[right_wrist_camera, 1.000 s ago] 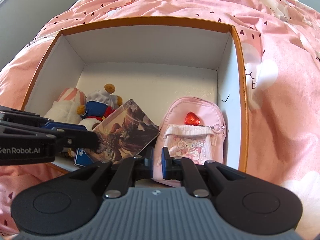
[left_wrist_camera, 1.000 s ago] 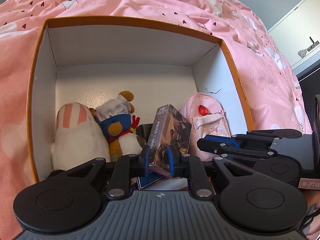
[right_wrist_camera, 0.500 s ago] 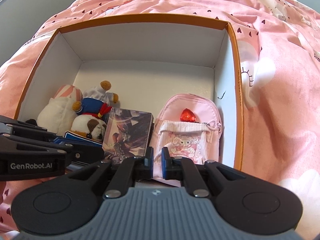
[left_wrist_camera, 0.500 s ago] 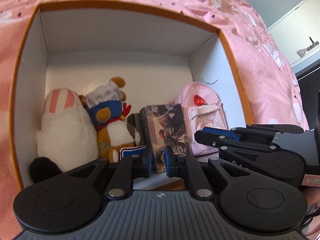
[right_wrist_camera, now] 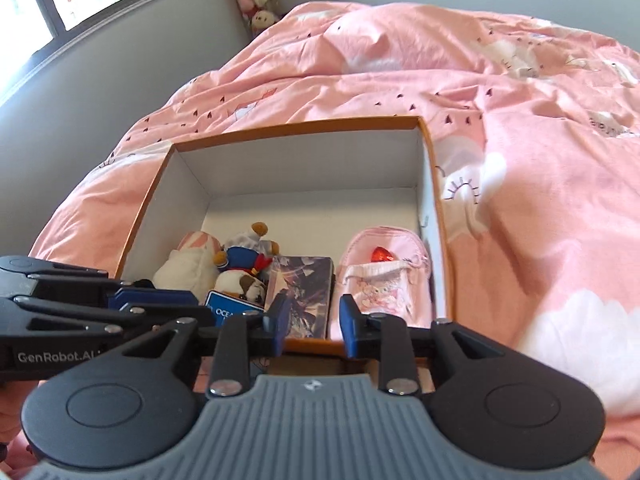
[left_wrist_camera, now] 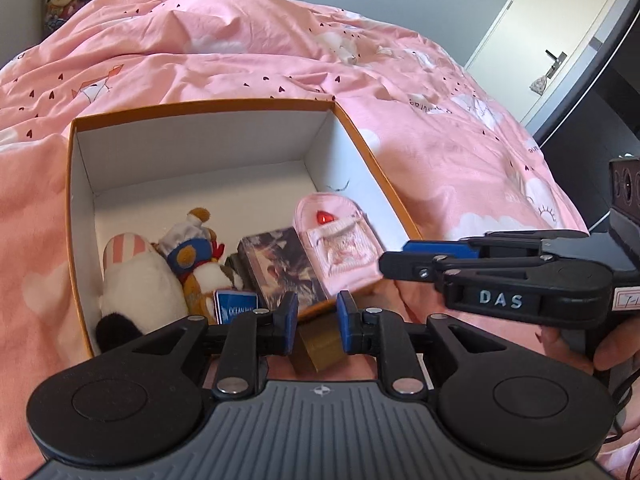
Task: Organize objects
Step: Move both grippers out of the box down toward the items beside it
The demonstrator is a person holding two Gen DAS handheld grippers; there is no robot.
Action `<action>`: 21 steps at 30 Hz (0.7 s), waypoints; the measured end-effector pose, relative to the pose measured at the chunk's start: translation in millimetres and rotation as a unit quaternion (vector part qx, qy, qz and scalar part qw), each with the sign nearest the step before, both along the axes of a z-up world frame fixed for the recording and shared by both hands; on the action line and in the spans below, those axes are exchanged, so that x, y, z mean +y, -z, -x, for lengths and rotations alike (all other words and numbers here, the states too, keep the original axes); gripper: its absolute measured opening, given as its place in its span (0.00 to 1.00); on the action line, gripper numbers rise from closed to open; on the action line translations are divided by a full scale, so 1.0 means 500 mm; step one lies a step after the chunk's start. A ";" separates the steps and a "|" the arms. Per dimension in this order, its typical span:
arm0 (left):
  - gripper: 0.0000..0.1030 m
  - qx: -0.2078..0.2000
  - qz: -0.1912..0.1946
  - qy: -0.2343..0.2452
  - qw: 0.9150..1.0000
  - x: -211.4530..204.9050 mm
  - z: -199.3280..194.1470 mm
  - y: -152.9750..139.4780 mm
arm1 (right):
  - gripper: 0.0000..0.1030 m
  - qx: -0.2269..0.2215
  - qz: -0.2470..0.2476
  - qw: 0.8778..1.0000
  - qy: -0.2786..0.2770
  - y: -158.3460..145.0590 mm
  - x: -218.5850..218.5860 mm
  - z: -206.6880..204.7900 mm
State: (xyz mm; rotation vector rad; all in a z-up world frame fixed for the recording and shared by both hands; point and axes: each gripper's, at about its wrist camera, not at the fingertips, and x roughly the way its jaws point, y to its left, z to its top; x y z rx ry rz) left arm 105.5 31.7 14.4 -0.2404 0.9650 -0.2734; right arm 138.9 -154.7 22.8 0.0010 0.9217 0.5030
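Orange-rimmed box (left_wrist_camera: 70, 184), white inside, on pink duvet (left_wrist_camera: 440, 120).

Contents, lower half of box in both views, in one row:
- striped plush (left_wrist_camera: 136, 276), far left;
- dog plush (left_wrist_camera: 196, 256), touching it;
- blue card (left_wrist_camera: 236, 308), at dog's foot;
- photo-card box (left_wrist_camera: 284, 268), centre, lying flat;
- pink pouch (left_wrist_camera: 340, 244), against right wall.

Left gripper (left_wrist_camera: 314, 318): jaws apart, holding nothing, outside box's near edge. A tan block (left_wrist_camera: 324, 346) sits below it, identity unclear. Right gripper (right_wrist_camera: 312, 320): jaws apart, empty.

Judgement: packing looks nearly done. For the next item, approach from above, fill the free upper half of the box, and avoid nudging the row.
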 end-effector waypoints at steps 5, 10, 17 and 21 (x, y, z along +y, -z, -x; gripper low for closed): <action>0.27 0.041 -0.002 0.012 0.999 -0.017 0.030 0.047 | 0.31 0.012 0.020 0.999 0.036 0.017 -0.035 0.054; 0.27 0.125 0.023 0.034 0.991 -0.047 0.048 0.122 | 0.31 0.069 0.023 0.997 0.040 0.069 -0.050 0.115; 0.39 0.210 0.011 0.077 0.975 -0.107 0.088 0.192 | 0.24 0.140 0.049 0.988 0.041 0.132 -0.049 0.193; 0.57 0.212 -0.014 0.087 0.973 -0.121 0.108 0.213 | 0.21 0.143 0.066 0.986 0.048 0.146 -0.064 0.224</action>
